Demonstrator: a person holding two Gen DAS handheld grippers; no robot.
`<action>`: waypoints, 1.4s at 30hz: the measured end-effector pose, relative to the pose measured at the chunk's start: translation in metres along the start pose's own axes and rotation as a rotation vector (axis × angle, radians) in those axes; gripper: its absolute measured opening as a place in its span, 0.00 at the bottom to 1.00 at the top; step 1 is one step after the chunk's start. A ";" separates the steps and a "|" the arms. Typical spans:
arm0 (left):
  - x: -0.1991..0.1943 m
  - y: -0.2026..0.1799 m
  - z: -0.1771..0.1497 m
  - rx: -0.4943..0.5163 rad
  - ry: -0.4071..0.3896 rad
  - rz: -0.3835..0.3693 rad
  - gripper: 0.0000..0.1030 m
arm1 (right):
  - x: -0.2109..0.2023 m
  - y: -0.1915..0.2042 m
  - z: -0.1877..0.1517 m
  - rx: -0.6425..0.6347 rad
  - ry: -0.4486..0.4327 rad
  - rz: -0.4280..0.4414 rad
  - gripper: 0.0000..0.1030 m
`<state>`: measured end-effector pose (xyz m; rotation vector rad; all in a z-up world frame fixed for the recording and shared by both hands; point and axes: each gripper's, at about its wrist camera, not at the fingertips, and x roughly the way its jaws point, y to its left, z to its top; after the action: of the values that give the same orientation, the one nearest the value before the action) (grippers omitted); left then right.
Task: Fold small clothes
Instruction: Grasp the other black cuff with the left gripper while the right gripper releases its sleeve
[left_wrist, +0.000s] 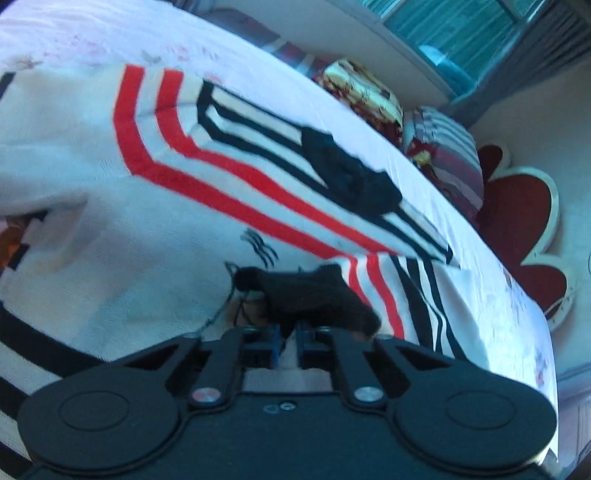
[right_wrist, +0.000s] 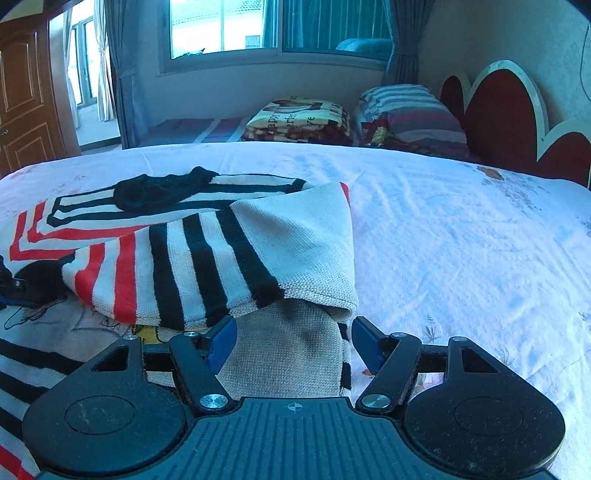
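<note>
sweater (right_wrist: 207, 236), white knit with red and black stripes, lies on the bed sheet (right_wrist: 461, 229), its sleeve folded across; only the left view shows the left gripper (left_wrist: 290, 332) pinching a black cuff (left_wrist: 314, 295), while the right gripper (right_wrist: 293, 345) gapes wide over fabric.

A bed (right_wrist: 443, 229) covered in a pale, faintly flower-printed sheet carries a white knitted sweater (right_wrist: 207, 258) with red and black stripes, spread near its front edge with one sleeve folded across the body. At the far edge, beside the red scalloped headboard (right_wrist: 506, 110), lie a folded patterned blanket (right_wrist: 299, 120) and a striped pillow (right_wrist: 410, 110).
</note>
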<state>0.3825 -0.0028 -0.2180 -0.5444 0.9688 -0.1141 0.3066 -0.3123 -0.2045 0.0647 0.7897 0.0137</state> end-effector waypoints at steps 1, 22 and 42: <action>-0.004 -0.002 0.001 0.008 -0.015 0.003 0.03 | 0.000 -0.001 0.000 0.002 0.003 -0.003 0.66; -0.011 0.013 0.024 0.164 -0.104 0.170 0.07 | 0.030 -0.028 0.009 0.193 0.059 0.012 0.20; 0.027 -0.033 0.021 0.308 -0.090 0.144 0.17 | 0.069 -0.018 0.055 0.081 0.051 0.024 0.20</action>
<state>0.4197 -0.0318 -0.2132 -0.1947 0.8794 -0.1067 0.3935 -0.3309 -0.2158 0.1512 0.8404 0.0066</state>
